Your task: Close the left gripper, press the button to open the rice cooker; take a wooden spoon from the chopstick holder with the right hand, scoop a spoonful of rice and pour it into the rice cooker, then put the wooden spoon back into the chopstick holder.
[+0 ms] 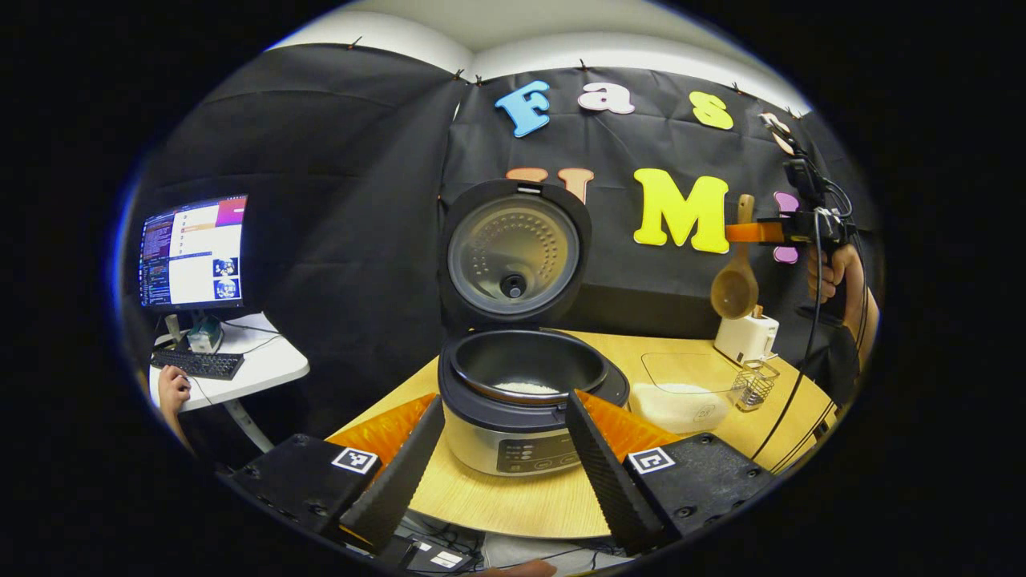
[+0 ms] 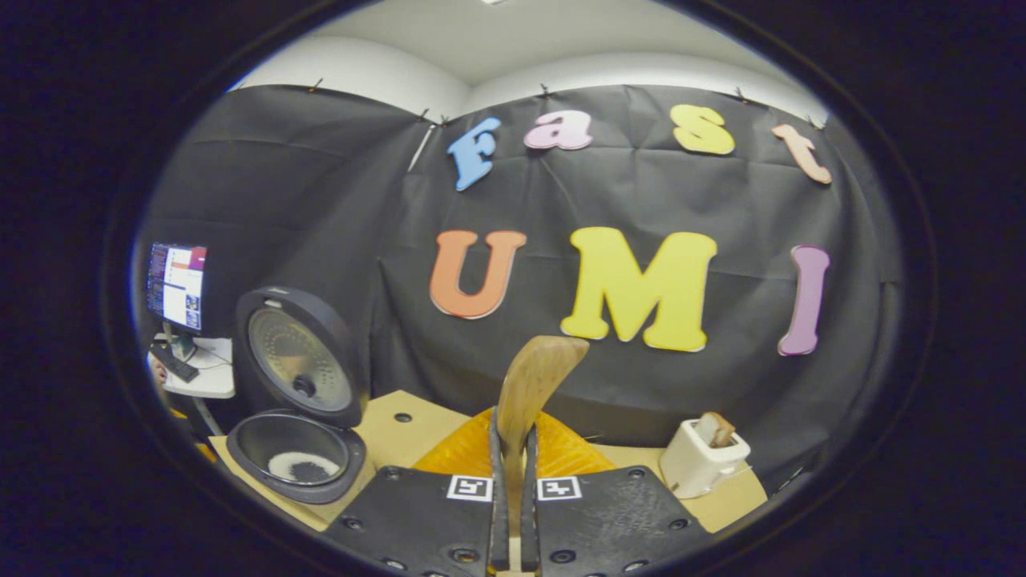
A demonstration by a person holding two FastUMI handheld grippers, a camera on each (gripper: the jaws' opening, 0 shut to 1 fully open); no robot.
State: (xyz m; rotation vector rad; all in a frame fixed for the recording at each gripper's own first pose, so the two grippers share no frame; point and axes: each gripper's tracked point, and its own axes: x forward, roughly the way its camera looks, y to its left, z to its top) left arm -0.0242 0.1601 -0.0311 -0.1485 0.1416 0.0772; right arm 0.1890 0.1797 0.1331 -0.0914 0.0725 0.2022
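Left tongs [image 1: 501, 449] gape wide; right tongs [image 2: 513, 449] pinched (raised high).

I see a rice cooker [image 1: 513, 425] with a brushed metal body, a matt dark plastic rim and a glossy dark inner pot [image 1: 525, 365]; its raised lid [image 1: 513, 252] carries a shiny metal plate inside. The spoon [image 1: 736, 276] I hold is smooth, lightly polished wood, and the tabletop [image 1: 513, 497] is pale wood-grain laminate with a soft sheen. By the smooth white plastic toaster [image 1: 747, 336] stands a wire metal holder [image 1: 755, 383], and the booth wall [image 1: 345, 208] is matt, creased black cloth.
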